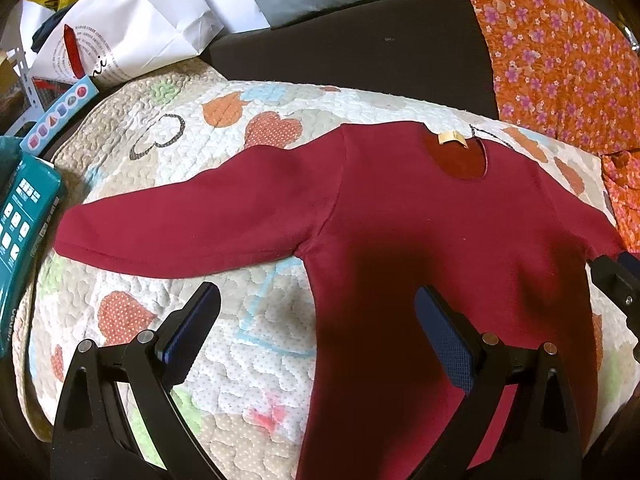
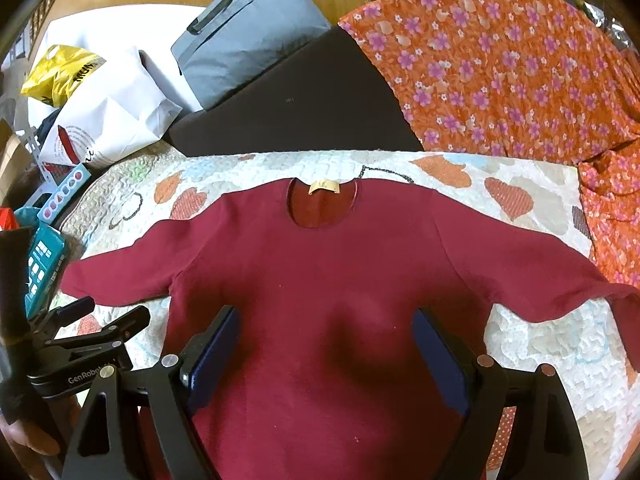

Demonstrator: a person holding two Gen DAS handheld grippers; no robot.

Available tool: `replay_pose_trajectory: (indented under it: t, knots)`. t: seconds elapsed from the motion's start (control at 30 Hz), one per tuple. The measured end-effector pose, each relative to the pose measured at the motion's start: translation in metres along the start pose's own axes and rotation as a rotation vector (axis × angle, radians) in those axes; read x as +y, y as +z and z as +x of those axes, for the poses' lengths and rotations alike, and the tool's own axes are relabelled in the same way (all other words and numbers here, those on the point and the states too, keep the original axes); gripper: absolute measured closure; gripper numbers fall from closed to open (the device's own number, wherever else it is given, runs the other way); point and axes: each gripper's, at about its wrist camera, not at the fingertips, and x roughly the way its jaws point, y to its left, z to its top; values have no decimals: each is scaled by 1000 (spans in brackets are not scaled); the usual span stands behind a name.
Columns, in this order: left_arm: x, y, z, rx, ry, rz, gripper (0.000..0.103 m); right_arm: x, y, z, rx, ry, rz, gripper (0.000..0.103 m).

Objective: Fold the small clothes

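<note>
A small dark red long-sleeved shirt lies flat and face up on a quilted heart-patterned cover, both sleeves spread out, neck label at the far end. My left gripper hovers open over the shirt's left side edge, one finger above the quilt, the other above the red cloth. Over the middle of the shirt body my right gripper is open and holds nothing. The left gripper also shows at the lower left of the right wrist view.
An orange flowered cloth covers the right side. A dark cushion sits behind the quilt, with a grey bag, white paper bags and a teal box to the left.
</note>
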Motion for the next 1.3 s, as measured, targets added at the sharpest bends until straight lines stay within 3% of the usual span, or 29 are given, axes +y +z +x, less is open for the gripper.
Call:
replay_pose_trajectory:
  t: [0.5,1.3]
  knots:
    - [14,2,12,16,53,-37,5,6,-9,21,28,-5,-21,16]
    - [28,3,26,58,68,-83,5,22,-14,52,76,-7,-38,16]
